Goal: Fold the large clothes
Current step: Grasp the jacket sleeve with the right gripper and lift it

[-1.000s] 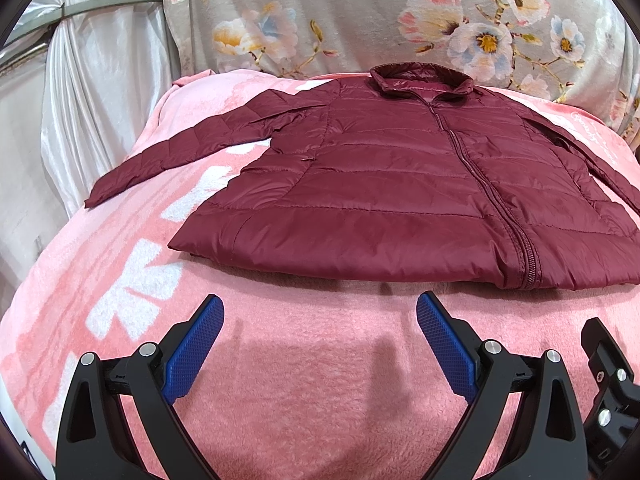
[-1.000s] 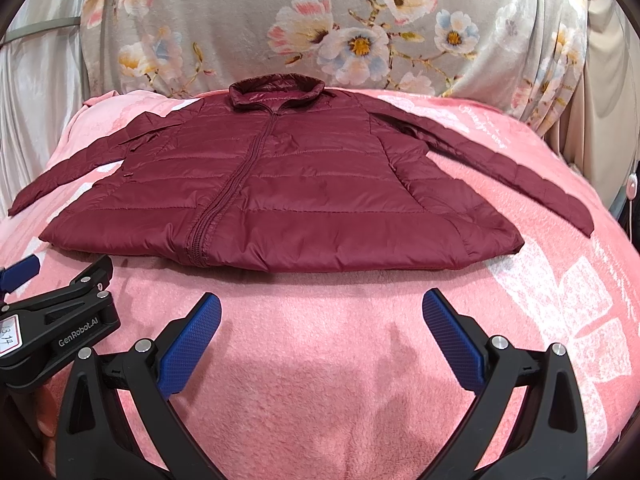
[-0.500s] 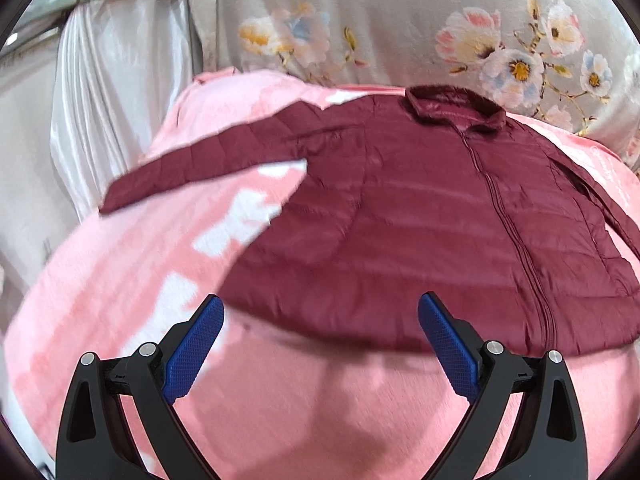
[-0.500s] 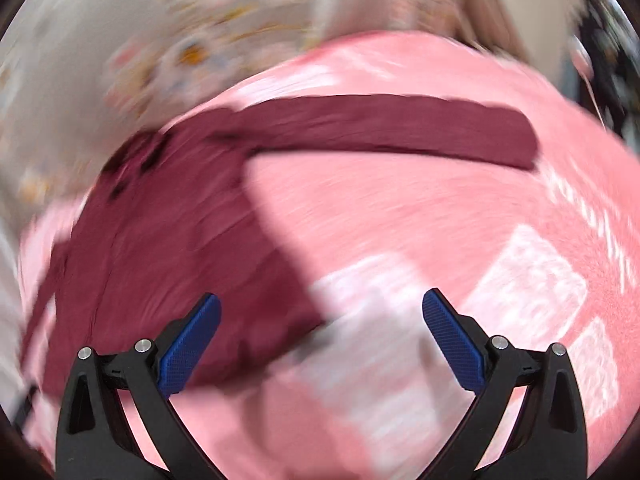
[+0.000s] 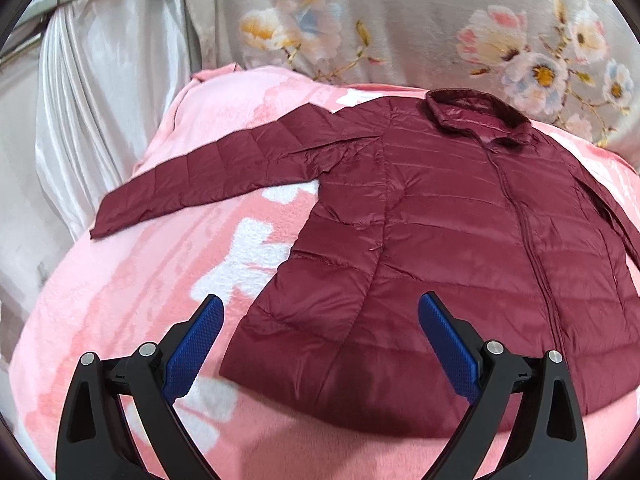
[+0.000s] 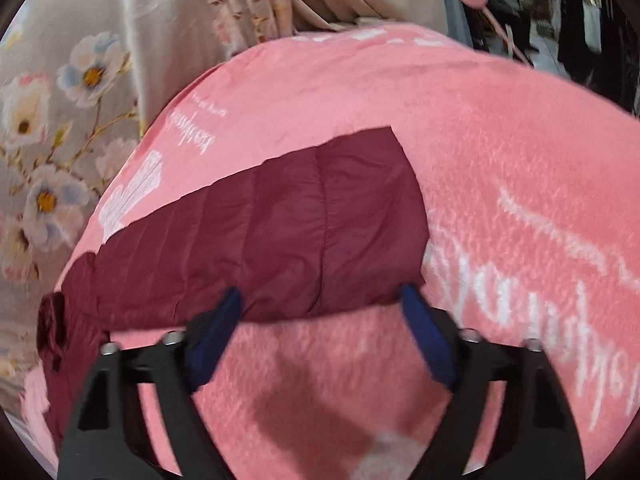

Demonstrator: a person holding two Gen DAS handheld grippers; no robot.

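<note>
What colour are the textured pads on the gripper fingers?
Blue pads on black fingers, clearest in the left wrist view.

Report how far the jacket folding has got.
Done: the maroon puffer jacket lies flat, zipped, on the pink blanket, both sleeves spread out. In hand: the right gripper, open, is at the right sleeve's cuff; the left gripper, open, hovers over the hem. Left: every fold; none is made yet.

Glossy quilted jacket [image 5: 440, 216], fuzzy fleece blanket [image 5: 120, 300]
</note>
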